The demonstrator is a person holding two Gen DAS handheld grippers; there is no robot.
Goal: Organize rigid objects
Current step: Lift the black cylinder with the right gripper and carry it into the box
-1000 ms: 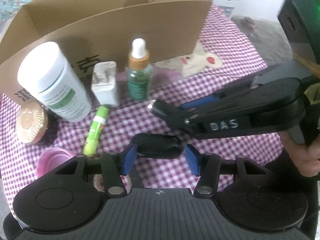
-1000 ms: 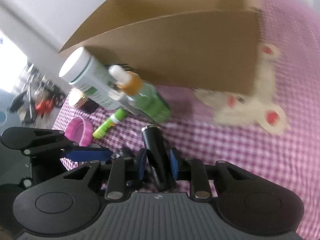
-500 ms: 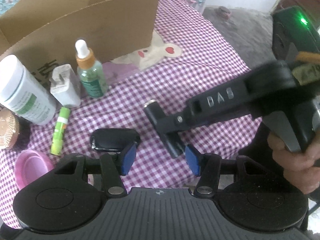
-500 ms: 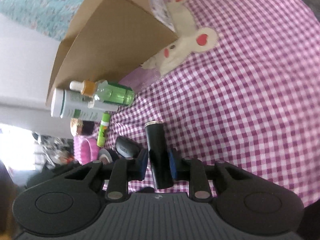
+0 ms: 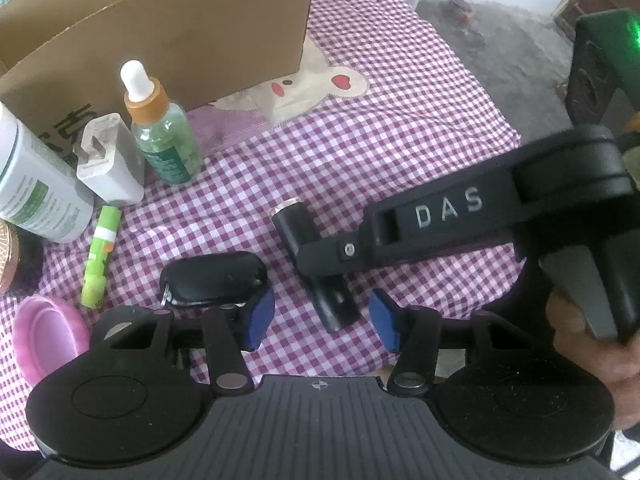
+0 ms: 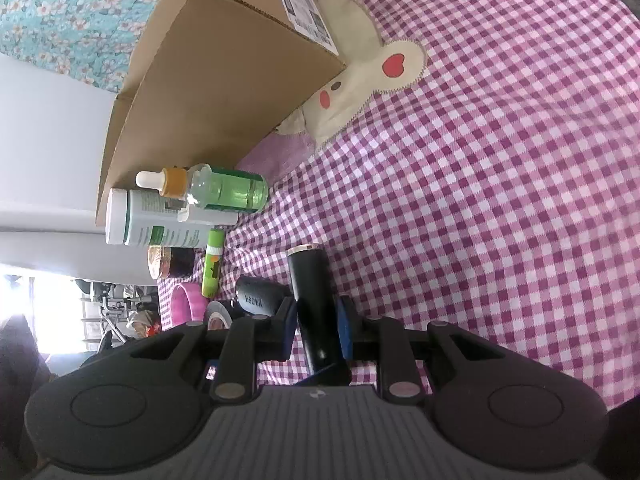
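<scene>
Right wrist view: right hand-held gripper pinched a black cylindrical tube with a silver end cap, blue pads pressing both its sides, just above the purple-and-white checked cloth on the desk. Left hand-held gripper was spread and closing, nothing gripped; its left pad sat just beside a black oval key fob lying on the cloth. Further out: a green lip-balm stick, pink round lid, green dropper bottle, white charger plug, white cylindrical bottle, brown cardboard box behind them.
</scene>
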